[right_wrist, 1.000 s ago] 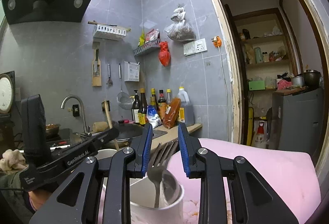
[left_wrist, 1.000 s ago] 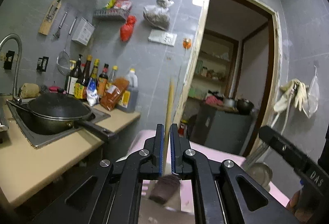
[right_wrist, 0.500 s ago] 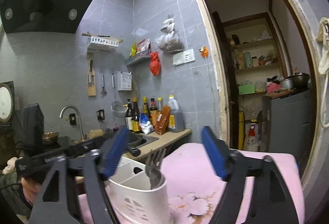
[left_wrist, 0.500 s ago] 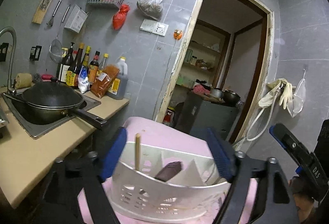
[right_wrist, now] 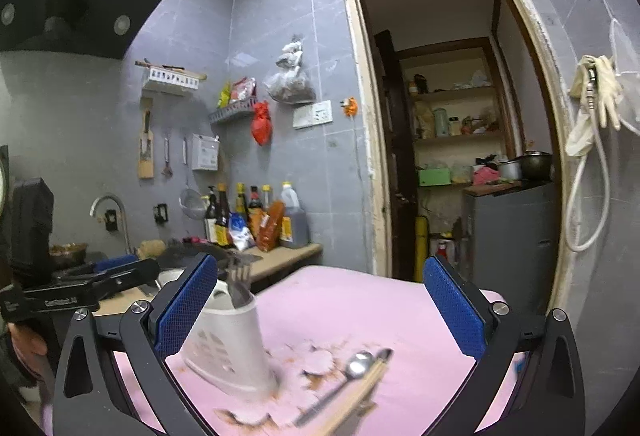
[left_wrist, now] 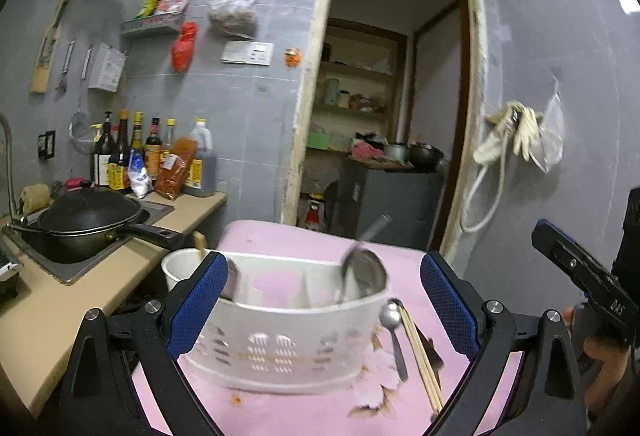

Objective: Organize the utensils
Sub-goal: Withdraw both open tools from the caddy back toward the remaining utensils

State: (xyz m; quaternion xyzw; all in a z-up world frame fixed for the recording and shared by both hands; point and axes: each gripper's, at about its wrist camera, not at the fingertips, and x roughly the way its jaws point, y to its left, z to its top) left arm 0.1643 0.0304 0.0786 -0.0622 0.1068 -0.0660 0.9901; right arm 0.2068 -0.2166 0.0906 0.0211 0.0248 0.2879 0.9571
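Covering the table, a pink cloth (left_wrist: 320, 412) is carrying everything in the task. Sitting on it is a white caddy (left_wrist: 280, 340) with slotted walls and dividers, the biggest of the task's things. In the left wrist view the caddy is lying low between the 2 blue pads of the left gripper (left_wrist: 320, 308), whose jaws are opening wide; the pads are flanking it without pressing, and the left pad is hiding part of its near-left corner. A large spoon (left_wrist: 362, 268) is leaning in the caddy's right compartment, its handle pointing up and right. A wooden stick (left_wrist: 199, 239) is poking up at the caddy's far left, by a white cup (left_wrist: 180, 264) that is standing just behind that corner.

In the right wrist view the right gripper (right_wrist: 320, 312) is also opening, its jaws spread with nothing held. The caddy (right_wrist: 228, 348) is showing end-on beside its left pad, well left of the gap's middle, with a fork (right_wrist: 239, 286) standing tines-up inside.

Lying loose on the cloth just right of the caddy are a pair of chopsticks (left_wrist: 422, 360) and, touching or nearly touching them, a small spoon (left_wrist: 394, 336), bowl toward the far side. In the right wrist view these are lying low between the pads, blurred.
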